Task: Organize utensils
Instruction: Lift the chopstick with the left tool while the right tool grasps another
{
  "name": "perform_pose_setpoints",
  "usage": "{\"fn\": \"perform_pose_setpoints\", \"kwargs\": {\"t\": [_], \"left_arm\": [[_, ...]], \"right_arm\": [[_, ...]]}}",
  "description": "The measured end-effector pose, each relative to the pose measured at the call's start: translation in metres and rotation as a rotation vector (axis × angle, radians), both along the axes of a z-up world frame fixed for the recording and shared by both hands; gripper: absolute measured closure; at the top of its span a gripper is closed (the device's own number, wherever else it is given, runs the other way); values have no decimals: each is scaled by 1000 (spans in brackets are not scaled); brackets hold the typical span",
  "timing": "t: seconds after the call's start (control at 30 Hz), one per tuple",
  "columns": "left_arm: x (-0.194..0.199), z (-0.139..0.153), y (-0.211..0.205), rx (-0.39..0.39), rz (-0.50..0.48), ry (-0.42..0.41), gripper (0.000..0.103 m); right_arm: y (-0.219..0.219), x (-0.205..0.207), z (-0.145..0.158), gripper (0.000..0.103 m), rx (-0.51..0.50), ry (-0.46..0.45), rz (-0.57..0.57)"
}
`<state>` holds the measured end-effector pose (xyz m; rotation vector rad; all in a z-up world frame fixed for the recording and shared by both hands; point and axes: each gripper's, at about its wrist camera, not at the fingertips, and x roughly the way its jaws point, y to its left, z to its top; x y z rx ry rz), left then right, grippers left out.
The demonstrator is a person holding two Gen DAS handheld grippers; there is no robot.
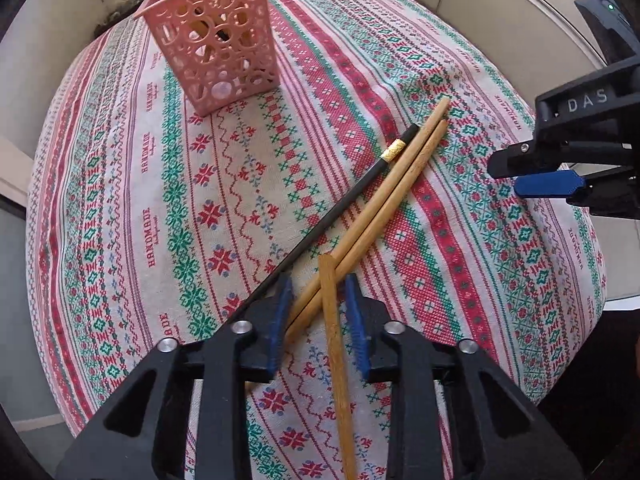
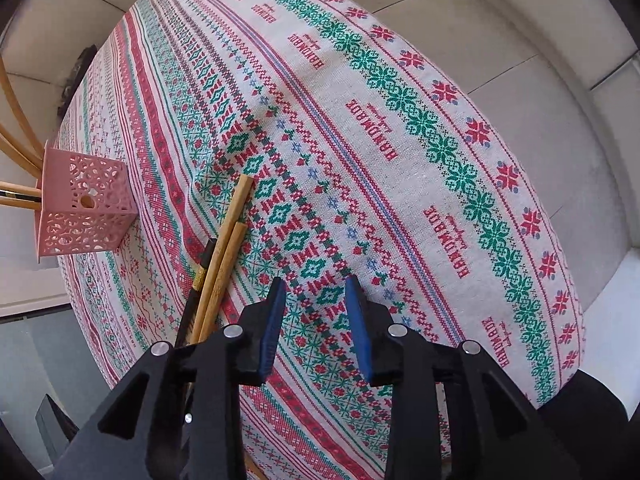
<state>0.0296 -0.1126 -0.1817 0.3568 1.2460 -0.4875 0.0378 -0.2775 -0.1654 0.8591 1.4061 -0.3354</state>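
Hovering my left fingers [image 1: 318,292], spread, around wooden chopsticks [image 1: 396,184] on the surface [image 1: 120,200]; pink holder [image 1: 216,40] at eleven o'clock; right fingers [image 2: 316,292] spread, empty.

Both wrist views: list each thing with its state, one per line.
Pink holder: upright, holding chopsticks.
Black chopstick: flat on the cloth.
Two bamboo chopsticks: flat, side by side.
Third bamboo chopstick: lying across their ends, between open fingers.
Left gripper: open.
Right gripper: open, empty.
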Motion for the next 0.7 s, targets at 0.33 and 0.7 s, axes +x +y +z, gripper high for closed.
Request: {"fn": "perform_pose_setpoints", "kwargs": {"t": [0.33, 0.7], "left_arm": [[-2, 50, 76, -229, 74, -46, 97], [-2, 92, 97, -331, 132, -114, 97]], "right_arm": [[29, 25, 3, 65, 17, -40, -21], [56, 57, -9, 75, -148, 56, 42]]}}
